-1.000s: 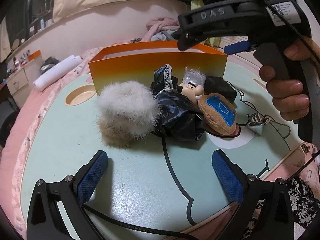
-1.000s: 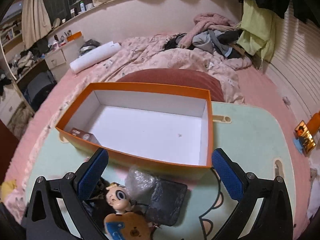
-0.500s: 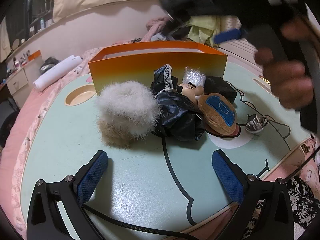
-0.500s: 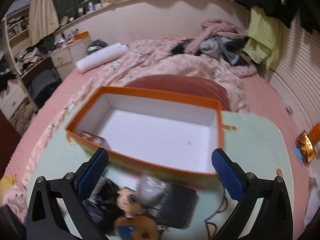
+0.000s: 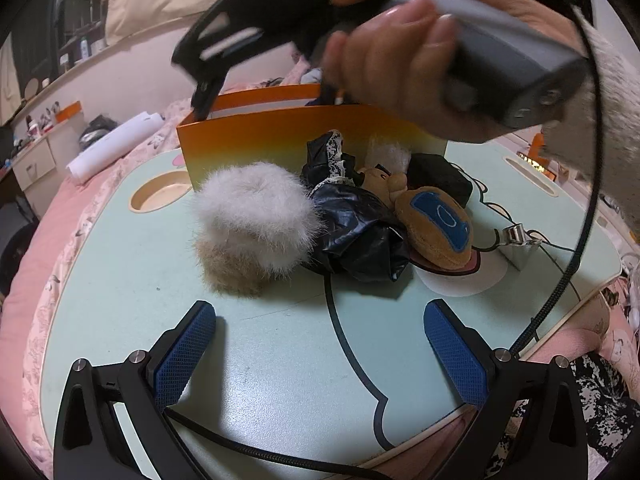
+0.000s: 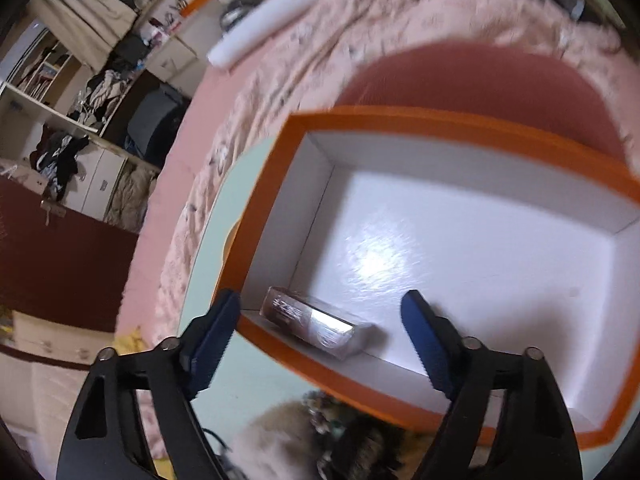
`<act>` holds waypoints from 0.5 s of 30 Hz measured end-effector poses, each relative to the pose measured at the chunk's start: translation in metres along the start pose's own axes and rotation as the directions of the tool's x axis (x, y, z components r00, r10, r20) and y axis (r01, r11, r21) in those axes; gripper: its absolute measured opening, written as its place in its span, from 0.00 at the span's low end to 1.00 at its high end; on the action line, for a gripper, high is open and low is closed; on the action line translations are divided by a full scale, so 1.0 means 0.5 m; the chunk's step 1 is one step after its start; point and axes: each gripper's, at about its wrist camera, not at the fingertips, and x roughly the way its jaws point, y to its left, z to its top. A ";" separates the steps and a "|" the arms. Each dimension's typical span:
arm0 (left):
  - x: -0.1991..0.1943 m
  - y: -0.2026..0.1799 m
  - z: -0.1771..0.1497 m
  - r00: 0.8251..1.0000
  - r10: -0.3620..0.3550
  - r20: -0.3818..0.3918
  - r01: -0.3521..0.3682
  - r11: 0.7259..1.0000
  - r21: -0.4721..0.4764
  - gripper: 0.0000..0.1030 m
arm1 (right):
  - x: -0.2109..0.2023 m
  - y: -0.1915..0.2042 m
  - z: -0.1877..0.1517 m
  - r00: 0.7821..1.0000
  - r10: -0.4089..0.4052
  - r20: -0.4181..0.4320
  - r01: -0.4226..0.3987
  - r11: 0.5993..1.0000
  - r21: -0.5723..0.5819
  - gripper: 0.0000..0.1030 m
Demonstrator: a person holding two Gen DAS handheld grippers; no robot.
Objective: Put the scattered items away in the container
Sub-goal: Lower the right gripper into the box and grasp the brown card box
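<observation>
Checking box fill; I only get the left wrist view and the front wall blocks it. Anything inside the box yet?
Observer: Yes. One small film-wrapped pack lies inside the box, in its near left corner as the right wrist view shows it.
Operator: Anything else in there?
Observer: No, the rest of the box is bare white inside.
Operator: Is the right tool carrying something? It's a blur here.
Observer: No. The right tool has just been closing its jaws, but they stand apart with nothing gripped between them.
</observation>
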 end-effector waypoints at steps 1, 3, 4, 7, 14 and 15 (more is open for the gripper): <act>0.002 0.000 0.002 1.000 0.000 0.000 0.000 1.000 0.000 1.00 | 0.011 0.002 0.006 1.000 -0.010 -0.016 0.010 1.000 -0.002 0.72; 0.002 0.000 0.001 1.000 -0.001 -0.001 0.001 1.000 -0.001 1.00 | 0.030 0.002 0.011 0.998 -0.056 -0.040 0.056 0.998 -0.004 0.70; 0.002 -0.001 0.001 1.000 -0.003 -0.001 0.003 1.000 -0.004 1.00 | 0.041 0.002 0.010 0.997 -0.052 -0.055 0.052 0.999 -0.001 0.69; 0.004 -0.002 0.004 1.000 -0.003 -0.002 0.003 1.000 -0.002 1.00 | 0.039 0.019 0.011 0.991 -0.124 -0.049 0.120 0.990 -0.078 0.66; 0.002 -0.001 0.002 1.000 -0.003 -0.001 0.003 1.000 -0.003 1.00 | 0.019 0.004 0.006 0.974 -0.225 -0.032 0.221 0.971 -0.090 0.53; 0.001 -0.001 0.001 1.000 -0.003 0.000 0.003 1.000 -0.003 1.00 | 0.018 0.001 0.001 0.974 -0.226 -0.030 0.223 0.971 -0.087 0.53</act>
